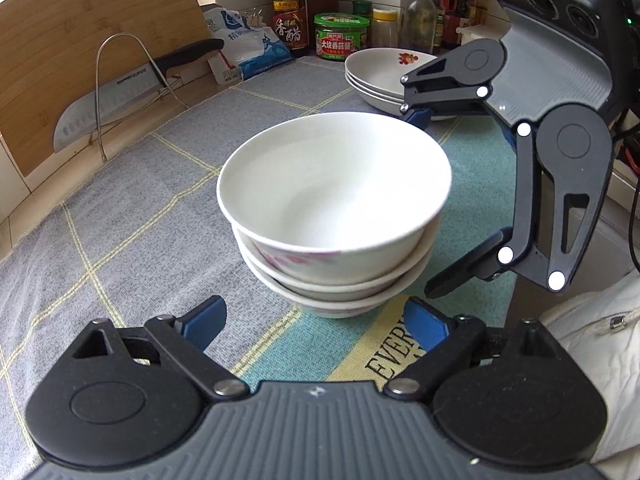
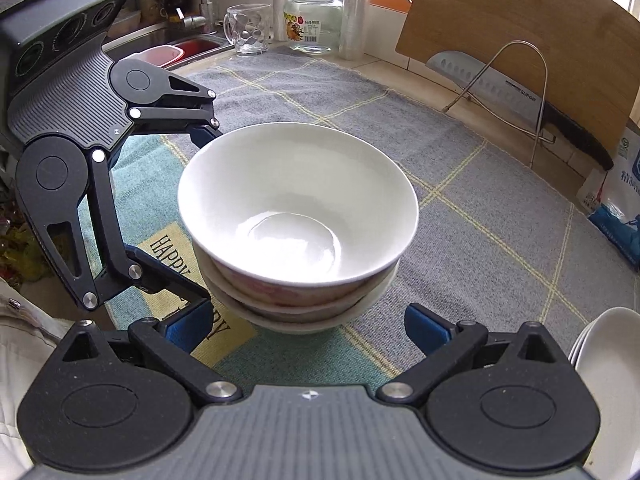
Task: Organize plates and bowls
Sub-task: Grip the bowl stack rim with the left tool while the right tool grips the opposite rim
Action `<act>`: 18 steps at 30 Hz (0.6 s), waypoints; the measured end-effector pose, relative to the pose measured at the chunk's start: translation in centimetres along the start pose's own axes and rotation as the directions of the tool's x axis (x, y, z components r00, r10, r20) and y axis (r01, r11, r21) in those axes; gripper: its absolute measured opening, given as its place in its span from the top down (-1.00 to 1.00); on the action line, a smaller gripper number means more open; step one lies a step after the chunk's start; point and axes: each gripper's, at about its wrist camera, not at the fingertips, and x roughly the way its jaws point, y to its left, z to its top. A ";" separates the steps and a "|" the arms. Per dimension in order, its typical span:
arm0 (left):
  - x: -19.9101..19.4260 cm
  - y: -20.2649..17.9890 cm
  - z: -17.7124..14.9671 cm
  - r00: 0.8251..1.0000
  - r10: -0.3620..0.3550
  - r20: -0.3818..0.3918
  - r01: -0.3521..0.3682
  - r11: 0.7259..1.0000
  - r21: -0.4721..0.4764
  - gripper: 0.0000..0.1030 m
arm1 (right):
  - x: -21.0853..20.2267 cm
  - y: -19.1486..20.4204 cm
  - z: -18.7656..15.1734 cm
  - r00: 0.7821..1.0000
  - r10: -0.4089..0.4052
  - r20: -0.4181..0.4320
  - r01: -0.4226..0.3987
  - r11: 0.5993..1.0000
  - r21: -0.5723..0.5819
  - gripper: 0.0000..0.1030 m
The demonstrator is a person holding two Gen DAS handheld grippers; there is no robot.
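Blue-padded fingers [image 1: 208,316] of the left gripper [image 1: 316,322] spread wide, holding nothing, aimed at the bowl stack [image 1: 334,216] sitting on the checked mat [image 1: 120,220]. Bowls nested three deep, likely to save space; plate stack [image 1: 380,76] well behind. Right gripper [image 2: 308,328] also wide open and empty, facing the stack from the other side, both low and level.

Checked cloth [image 1: 120,216] under bowl stack [image 1: 334,216], plates [image 1: 380,76]

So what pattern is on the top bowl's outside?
Pink floral print on the top bowl; clearest in left wrist view.
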 end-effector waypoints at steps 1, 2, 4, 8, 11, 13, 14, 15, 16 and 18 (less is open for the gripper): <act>0.1 0.1 0.1 1.000 -0.009 -0.005 0.009 1.000 0.008 -0.83 | 0.0 0.0 0.1 1.000 0.007 -0.002 -0.007 1.000 -0.015 -0.99; 0.2 0.2 0.2 1.000 -0.018 -0.007 0.018 1.000 0.015 -0.82 | 0.1 0.0 0.1 1.000 0.013 -0.005 -0.013 1.000 -0.027 -0.99; 0.3 0.4 0.4 1.000 -0.028 -0.009 0.029 0.999 0.032 -0.80 | 0.2 0.0 0.2 1.000 0.020 -0.007 -0.020 0.999 -0.040 -0.97; 0.7 1.0 0.9 0.997 -0.071 -0.019 0.072 0.996 0.056 -0.78 | 0.2 -0.6 0.3 0.999 0.038 -0.008 -0.039 0.998 -0.046 -0.95; 1.0 1.3 1.1 0.994 -0.103 -0.026 0.105 0.991 0.081 -0.77 | 0.1 -1.0 0.4 0.999 0.050 -0.004 -0.050 0.998 -0.046 -0.93; 1.0 1.5 1.2 0.991 -0.129 -0.029 0.131 0.986 0.099 -0.71 | 0.1 -1.2 0.5 0.998 0.062 -0.007 -0.062 0.997 -0.049 -0.90; 1.0 1.6 1.2 0.989 -0.141 -0.034 0.144 0.984 0.107 -0.69 | 0.1 -1.2 0.5 0.998 0.067 -0.008 -0.067 0.996 -0.054 -0.90; 1.1 1.7 1.2 0.989 -0.146 -0.039 0.149 0.982 0.117 -0.68 | 0.1 -1.2 0.5 0.998 0.070 -0.008 -0.070 0.996 -0.060 -0.89; 1.1 1.8 1.3 0.987 -0.154 -0.042 0.158 0.979 0.125 -0.67 | 0.2 -1.3 0.6 0.997 0.075 -0.010 -0.075 0.995 -0.065 -0.88; 1.1 1.9 1.3 0.984 -0.172 -0.046 0.176 0.975 0.132 -0.67 | 0.2 -1.3 0.7 0.996 0.089 -0.012 -0.089 0.993 -0.074 -0.86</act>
